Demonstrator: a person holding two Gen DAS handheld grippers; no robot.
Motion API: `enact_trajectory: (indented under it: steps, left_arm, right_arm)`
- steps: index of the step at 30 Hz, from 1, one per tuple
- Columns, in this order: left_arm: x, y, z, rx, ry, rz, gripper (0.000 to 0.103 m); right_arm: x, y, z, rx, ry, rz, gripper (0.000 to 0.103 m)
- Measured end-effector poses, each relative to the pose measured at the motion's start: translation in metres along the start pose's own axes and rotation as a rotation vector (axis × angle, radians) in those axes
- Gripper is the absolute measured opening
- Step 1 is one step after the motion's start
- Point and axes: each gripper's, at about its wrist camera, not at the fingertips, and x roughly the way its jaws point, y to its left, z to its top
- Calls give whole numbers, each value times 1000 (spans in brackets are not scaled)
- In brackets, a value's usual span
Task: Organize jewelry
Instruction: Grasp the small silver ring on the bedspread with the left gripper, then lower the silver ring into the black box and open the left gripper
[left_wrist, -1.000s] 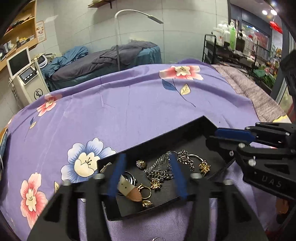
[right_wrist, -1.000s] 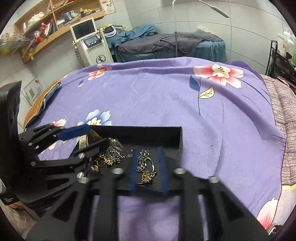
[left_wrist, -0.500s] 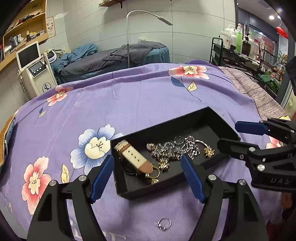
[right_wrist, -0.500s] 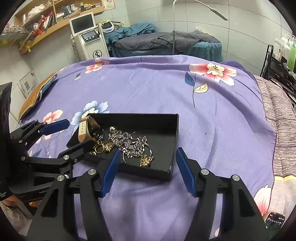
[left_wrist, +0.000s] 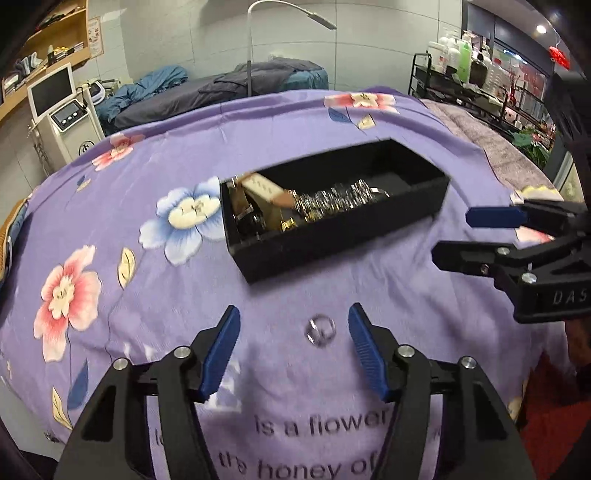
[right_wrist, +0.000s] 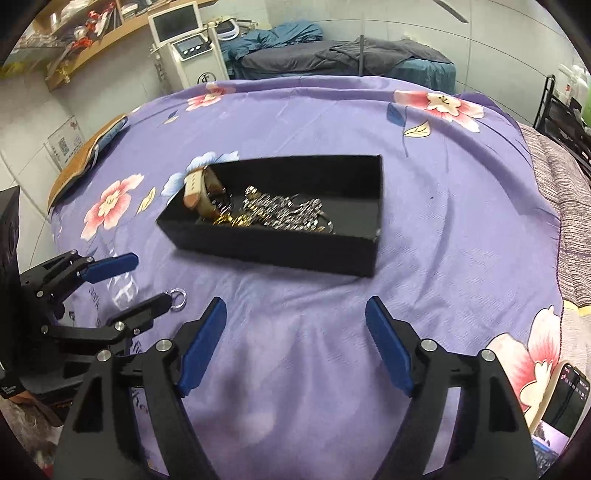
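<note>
Now both open claws have backed off the box, toward the ring.

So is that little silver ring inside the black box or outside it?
Outside. The ring lies on the purple sheet, in front of the black box, between the open left tool's fingers.

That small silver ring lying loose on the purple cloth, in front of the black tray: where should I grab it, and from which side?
Take the small silver ring across its thin band, coming straight down from above. It appears to lie flat on the purple flowered cloth, so a sideways approach would probably slide over it. The open left gripper already lines up with it, one finger toward each side.
</note>
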Motion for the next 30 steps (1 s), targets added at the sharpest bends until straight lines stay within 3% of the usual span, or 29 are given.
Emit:
enact_trajectory:
  steps: [2, 5, 12, 18, 30]
  left_arm:
    - [-1, 0, -8, -6, 2, -9, 46]
    - [5, 1, -11, -27, 23, -28, 40]
    - [14, -7, -7, -3, 29, -43, 39]
    - [22, -10, -3, -23, 27, -61, 20]
    - [13, -11, -2, -31, 18, -71, 20]
  right_arm:
    - [2, 6, -5, -21, 10, -2, 81]
    - [4, 9, -9, -29, 25, 0, 81]
    - [4, 7, -15, -18, 34, -2, 81]
    - [7, 10, -16, -26, 46, -1, 81]
    - [9, 16, -18, -50, 57, -10, 86]
